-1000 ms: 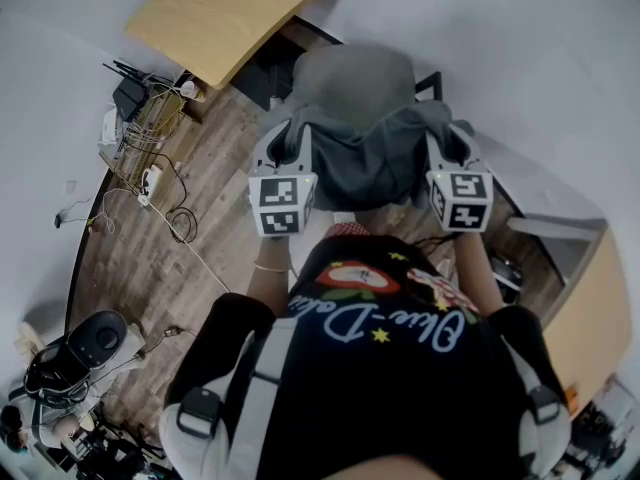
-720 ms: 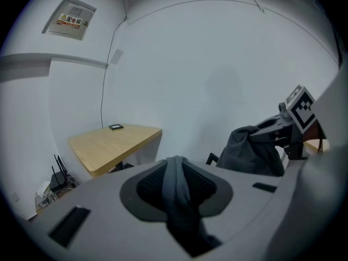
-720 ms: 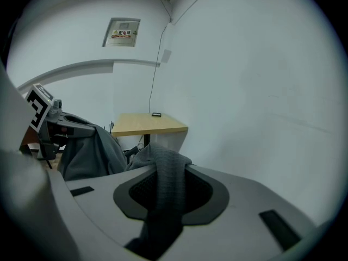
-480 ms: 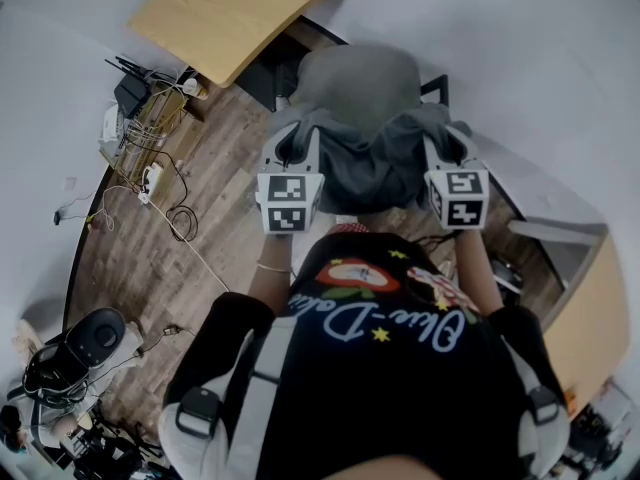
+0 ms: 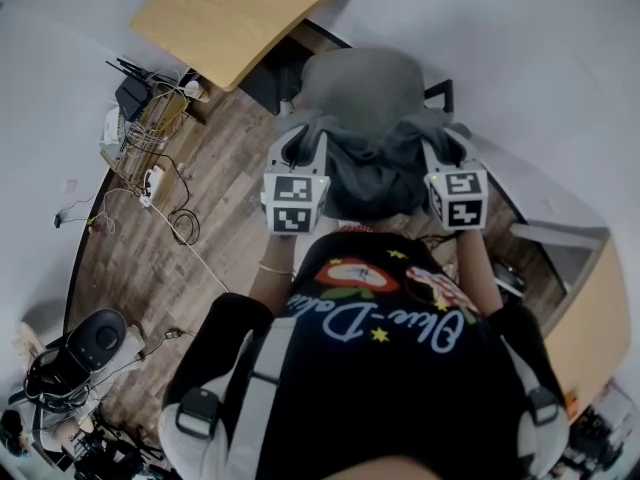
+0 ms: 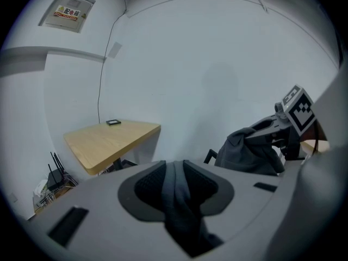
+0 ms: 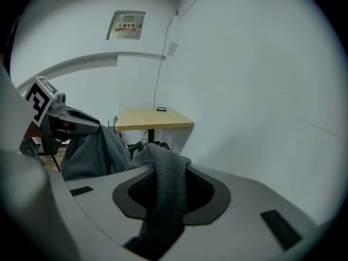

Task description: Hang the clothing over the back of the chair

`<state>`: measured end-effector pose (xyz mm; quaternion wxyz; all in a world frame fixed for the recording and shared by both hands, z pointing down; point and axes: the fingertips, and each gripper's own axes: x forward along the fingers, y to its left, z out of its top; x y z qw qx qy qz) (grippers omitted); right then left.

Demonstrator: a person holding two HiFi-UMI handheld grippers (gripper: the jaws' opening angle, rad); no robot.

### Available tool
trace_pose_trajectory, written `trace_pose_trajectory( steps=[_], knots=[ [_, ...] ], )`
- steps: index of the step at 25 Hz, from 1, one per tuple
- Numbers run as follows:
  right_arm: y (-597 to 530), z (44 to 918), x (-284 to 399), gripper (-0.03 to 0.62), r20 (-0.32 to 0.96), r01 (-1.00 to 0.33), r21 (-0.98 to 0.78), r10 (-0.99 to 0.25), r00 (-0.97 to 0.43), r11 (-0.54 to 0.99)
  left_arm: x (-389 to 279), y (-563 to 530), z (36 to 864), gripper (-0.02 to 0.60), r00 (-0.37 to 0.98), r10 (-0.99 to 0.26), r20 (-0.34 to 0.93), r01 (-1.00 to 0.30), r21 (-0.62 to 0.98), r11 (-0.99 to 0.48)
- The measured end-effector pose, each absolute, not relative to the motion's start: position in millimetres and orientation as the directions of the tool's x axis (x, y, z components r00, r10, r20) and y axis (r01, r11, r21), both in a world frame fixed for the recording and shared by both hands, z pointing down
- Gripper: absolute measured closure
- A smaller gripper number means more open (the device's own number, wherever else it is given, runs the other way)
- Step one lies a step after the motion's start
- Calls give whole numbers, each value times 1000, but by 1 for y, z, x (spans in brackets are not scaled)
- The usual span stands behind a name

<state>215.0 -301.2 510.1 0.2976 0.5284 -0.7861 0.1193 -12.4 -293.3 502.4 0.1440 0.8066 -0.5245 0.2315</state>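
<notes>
A dark grey garment (image 5: 375, 168) hangs spread between my two grippers, just in front of the grey chair (image 5: 360, 78) and against its back. My left gripper (image 5: 298, 146) is shut on the garment's left edge; a narrow fold of cloth (image 6: 178, 200) is pinched between its pads. My right gripper (image 5: 452, 148) has the right edge; its jaws are opening, and a thicker fold (image 7: 168, 184) still fills the gap and touches both pads. The left gripper view shows my right gripper (image 6: 274, 134) with the bunched garment (image 6: 250, 152).
A light wooden table (image 5: 240, 13) stands beyond the chair to the left, against the white wall. Cables, a router and a wire rack (image 5: 140, 118) lie on the wood floor at the left. A wooden cabinet (image 5: 585, 318) stands at the right.
Both grippers have edged toward the chair, the left one also a little rightward. The garment has come closer to the chair back, and less of it hangs below the grippers.
</notes>
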Motion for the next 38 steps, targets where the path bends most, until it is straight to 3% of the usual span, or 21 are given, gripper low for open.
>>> trace_pose_trajectory(
  steps=[17,30,38],
  knots=[
    [-304,509,209,454,650,-865,84,-685,-328,494,-2,-295,492,502,331,-796,507,-925,5,-381],
    [-296,485,210,444,622,-849,140,-713,-325,510,-6,-287,482,502,335,-812,479,-922,-12,-387],
    [-292,461,209,444,539,-876,118,-771,-339,467,-6,-286,472,502,374,-812,448,-908,-1,-419]
  ],
)
